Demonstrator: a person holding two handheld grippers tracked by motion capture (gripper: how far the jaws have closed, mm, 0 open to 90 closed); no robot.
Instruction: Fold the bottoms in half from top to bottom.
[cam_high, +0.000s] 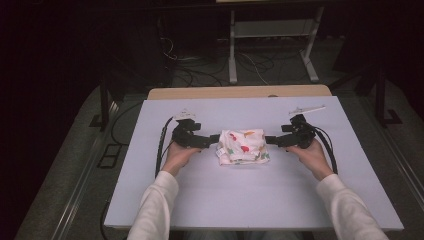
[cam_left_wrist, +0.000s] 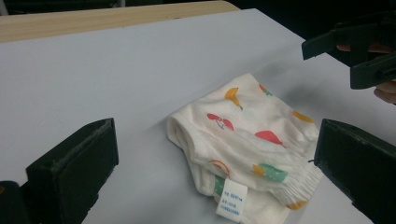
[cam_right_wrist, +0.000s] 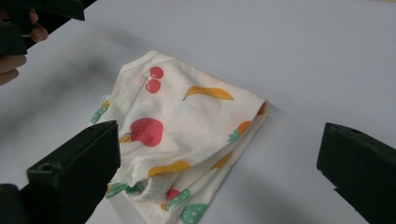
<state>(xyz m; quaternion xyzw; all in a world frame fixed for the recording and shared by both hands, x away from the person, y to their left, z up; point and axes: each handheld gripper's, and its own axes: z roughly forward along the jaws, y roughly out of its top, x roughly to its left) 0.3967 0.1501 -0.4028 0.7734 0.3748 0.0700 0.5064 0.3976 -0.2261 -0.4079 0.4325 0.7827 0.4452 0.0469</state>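
Two open claws, left claw (cam_high: 214, 139) and right claw (cam_high: 270, 140), flank the folded fruit-print garment (cam_high: 243, 146); soft, light, limp, so pinch its side edges.

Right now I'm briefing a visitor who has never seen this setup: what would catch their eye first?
The folded fruit-print garment, cream with cherries, bananas and strawberries, lying mid-table on the pale sheet. Next, the left gripper and right gripper flanking it, jaws open, pointing at its two sides. A white care label hangs from its near edge.
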